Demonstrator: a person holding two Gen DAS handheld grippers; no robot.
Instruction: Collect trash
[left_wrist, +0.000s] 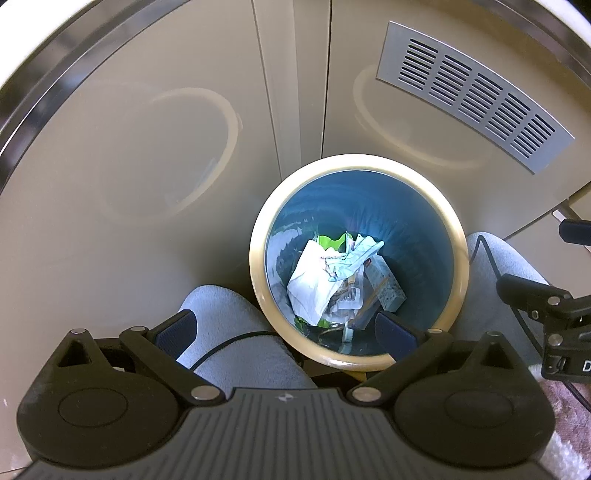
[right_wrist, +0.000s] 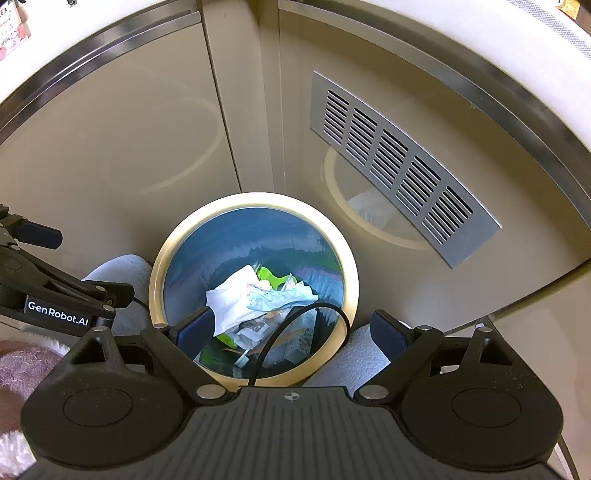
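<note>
A round bin with a cream rim and a blue liner stands on the floor against a beige cabinet. It holds crumpled white paper, a pale blue wrapper, a green scrap, a small carton and a toothbrush. The bin also shows in the right wrist view, with the same trash inside. My left gripper is open and empty above the bin's near rim. My right gripper is open and empty above the bin; a black cable loops between its fingers.
Beige cabinet doors rise behind the bin, with a metal vent grille on the right door. The person's grey-clad knees flank the bin. The right gripper's body is at the right edge. A pink fluffy rug lies at left.
</note>
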